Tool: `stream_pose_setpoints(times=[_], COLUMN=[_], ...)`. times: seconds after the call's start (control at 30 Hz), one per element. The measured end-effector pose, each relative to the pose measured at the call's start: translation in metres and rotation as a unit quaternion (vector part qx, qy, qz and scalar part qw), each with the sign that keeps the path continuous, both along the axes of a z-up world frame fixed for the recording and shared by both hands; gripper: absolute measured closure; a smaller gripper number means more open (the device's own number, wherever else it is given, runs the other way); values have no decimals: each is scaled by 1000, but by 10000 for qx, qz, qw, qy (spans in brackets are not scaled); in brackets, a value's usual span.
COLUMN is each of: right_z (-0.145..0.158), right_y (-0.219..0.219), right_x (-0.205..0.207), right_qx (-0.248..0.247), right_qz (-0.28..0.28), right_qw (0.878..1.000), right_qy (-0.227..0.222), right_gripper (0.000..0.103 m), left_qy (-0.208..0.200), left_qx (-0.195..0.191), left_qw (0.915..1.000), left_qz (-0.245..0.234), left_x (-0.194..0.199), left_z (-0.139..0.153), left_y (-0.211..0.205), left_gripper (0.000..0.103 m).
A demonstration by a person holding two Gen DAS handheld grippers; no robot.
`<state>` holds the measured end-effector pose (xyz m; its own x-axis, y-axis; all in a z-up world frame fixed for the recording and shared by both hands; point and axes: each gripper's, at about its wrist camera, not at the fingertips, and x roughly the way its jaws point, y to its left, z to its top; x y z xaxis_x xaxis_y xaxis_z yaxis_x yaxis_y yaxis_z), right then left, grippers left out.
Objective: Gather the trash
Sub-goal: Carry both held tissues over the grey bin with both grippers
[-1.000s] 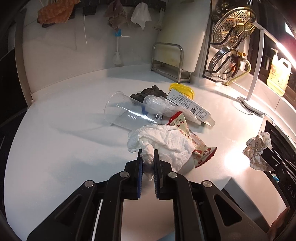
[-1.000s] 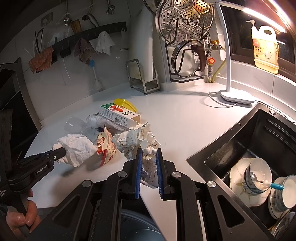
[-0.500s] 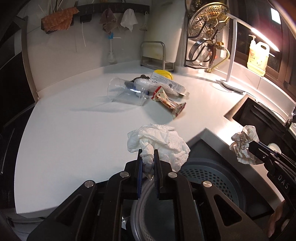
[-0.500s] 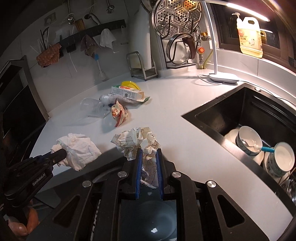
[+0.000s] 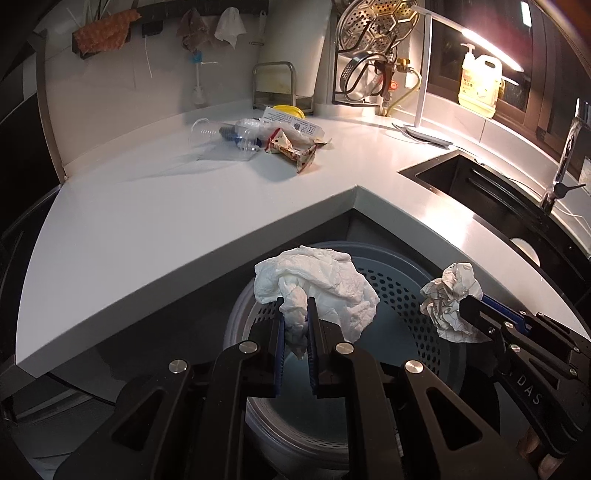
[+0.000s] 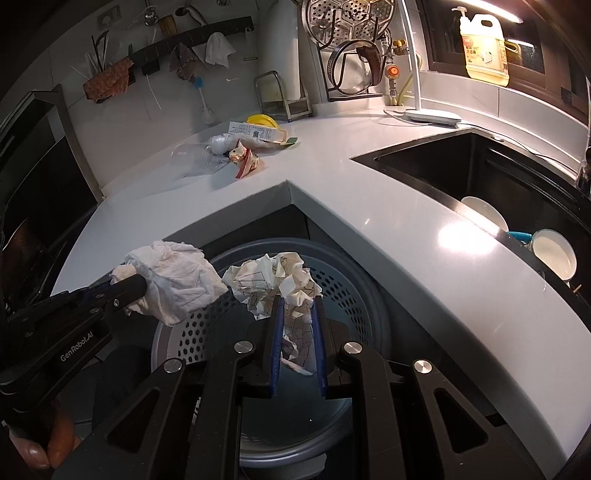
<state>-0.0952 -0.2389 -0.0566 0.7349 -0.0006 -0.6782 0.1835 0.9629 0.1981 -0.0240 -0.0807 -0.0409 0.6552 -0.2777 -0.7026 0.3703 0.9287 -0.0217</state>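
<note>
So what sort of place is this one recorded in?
A home kitchen, most likely: a white countertop with a black sink holding used dishes, a steamer rack on the wall, and a perforated bin below the counter.

A white desk lamp (image 6: 432,117) stands at the worktop's (image 6: 369,177) back edge; bowls (image 6: 554,254), perhaps cups too, fill the sink's (image 6: 480,166) right end.
</note>
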Motion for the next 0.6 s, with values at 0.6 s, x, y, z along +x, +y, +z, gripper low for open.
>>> stream_pose_setpoints(times=[0.6], right_z=[-29], right_y=[10], right_x=[-3], right_qx=[157], right_qz=[153], right_qw=[9989], right_qy=[413], right_gripper=[87], left_qy=[383], left_qx=[195], left_qw=[9990], left_qz=[103], left_x=[-2], left_z=[-26], left_y=[1], left_gripper=[92])
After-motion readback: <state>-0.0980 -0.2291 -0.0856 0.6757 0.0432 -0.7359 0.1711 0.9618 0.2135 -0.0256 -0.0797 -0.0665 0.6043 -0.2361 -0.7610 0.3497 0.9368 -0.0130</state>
